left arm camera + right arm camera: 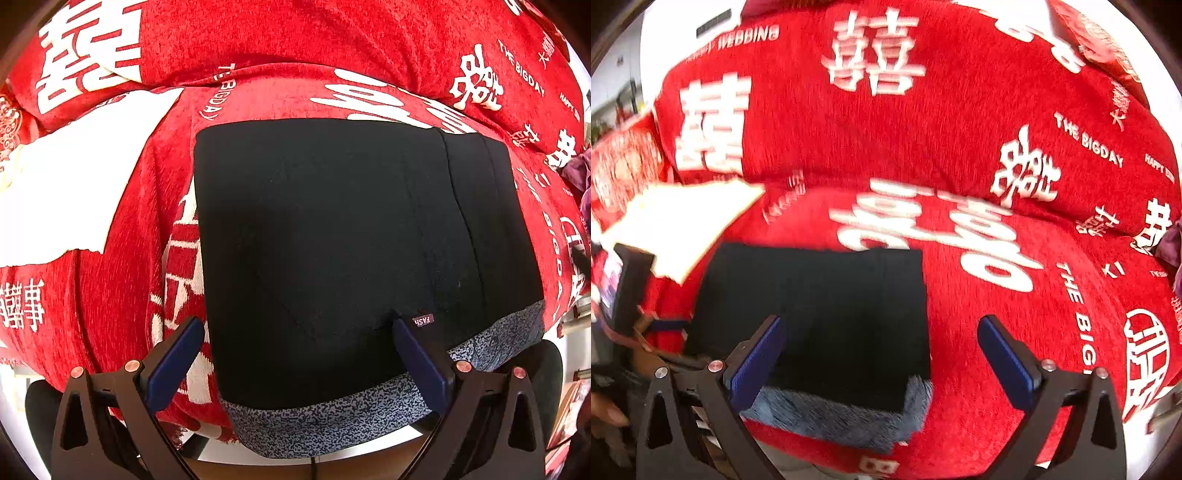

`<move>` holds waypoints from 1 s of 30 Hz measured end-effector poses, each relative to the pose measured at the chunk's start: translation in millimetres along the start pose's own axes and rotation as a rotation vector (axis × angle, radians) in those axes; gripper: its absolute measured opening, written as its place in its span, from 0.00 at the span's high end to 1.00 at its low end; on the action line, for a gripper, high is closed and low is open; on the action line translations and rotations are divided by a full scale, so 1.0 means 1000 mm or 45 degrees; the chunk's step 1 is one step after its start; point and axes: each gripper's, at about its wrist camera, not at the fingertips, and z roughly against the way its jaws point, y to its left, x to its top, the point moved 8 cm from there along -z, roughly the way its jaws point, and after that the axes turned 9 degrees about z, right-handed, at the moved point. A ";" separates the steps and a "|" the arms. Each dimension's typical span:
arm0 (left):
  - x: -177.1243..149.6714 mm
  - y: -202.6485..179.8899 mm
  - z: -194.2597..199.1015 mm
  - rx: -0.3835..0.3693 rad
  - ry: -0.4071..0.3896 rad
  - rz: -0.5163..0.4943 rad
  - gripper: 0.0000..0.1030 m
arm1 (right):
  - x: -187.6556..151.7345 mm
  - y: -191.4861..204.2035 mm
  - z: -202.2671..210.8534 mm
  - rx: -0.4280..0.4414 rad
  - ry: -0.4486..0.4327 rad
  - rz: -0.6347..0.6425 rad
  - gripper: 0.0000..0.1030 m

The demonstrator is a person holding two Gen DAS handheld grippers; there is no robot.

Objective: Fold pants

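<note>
Fingers on both grippers are spread wide, with nothing pinched between them. On the left gripper [297, 328], one blue finger pad [177, 363] sits out over the red blanket [258, 44], while the other pad [419, 363] rests on or just above the near part of the pants [325, 229], right beside a tiny label [423, 320]; can't tell if it actually touches the cloth.

So the pants are black and folded into a neat, roughly square block lying flat on the blanket. From the left wrist view they fill the middle of the frame, with a speckled grey-blue band [332, 421] running along the near edge and hanging a bit past the edge of the seat. A couple of seam lines run down the right side of the fold.

From the right wrist view, the right gripper [879, 330] hovers above and behind the same block [820, 314], which sits low and left of centre. Its left pad [757, 363] is over the black cloth, and the other pad [1006, 363] is out over bare red blanket. This view is pretty blurry, so the grey band [834, 421] just looks fuzzy.

That blanket is covered in big white characters and text like "THE BIGDAY". A white cloth or sheet [66, 192] lies off to the left of the pants, not touching them. Part of the other gripper [628, 295] shows at the far left edge of the right view, plus a fingertip of the person's hand [607, 411].
</note>
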 end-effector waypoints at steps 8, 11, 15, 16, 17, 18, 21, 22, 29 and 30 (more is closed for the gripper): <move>0.000 0.004 -0.005 -0.066 0.059 0.050 0.01 | 0.005 -0.011 0.008 -0.019 0.054 0.017 0.00; 0.000 0.005 -0.006 -0.090 0.057 0.055 0.01 | 0.033 -0.020 0.052 -0.100 -0.218 -0.006 0.00; -0.001 0.006 -0.004 -0.116 0.051 0.048 0.01 | -0.017 -0.007 -0.014 0.029 0.099 0.048 0.00; 0.000 0.007 -0.003 -0.137 0.063 0.053 0.01 | -0.028 -0.006 -0.027 0.051 0.145 0.042 0.00; 0.000 0.010 -0.002 -0.153 0.077 0.065 0.01 | -0.035 -0.005 -0.034 0.061 0.161 0.038 0.00; 0.001 0.012 -0.002 -0.157 0.087 0.077 0.01 | -0.037 -0.001 -0.034 0.083 0.146 0.040 0.00; -0.002 0.019 -0.002 -0.182 0.096 0.130 0.01 | -0.006 0.022 -0.023 0.264 -0.011 0.111 0.00; -0.004 0.019 -0.002 -0.182 0.093 0.141 0.01 | 0.005 0.029 -0.022 0.327 -0.053 0.140 0.00; -0.008 0.015 0.002 -0.164 0.064 0.095 0.01 | 0.031 0.023 -0.133 0.241 0.243 0.117 0.00; -0.008 0.015 0.003 -0.154 0.061 0.086 0.01 | 0.029 0.016 -0.143 0.243 0.276 0.069 0.00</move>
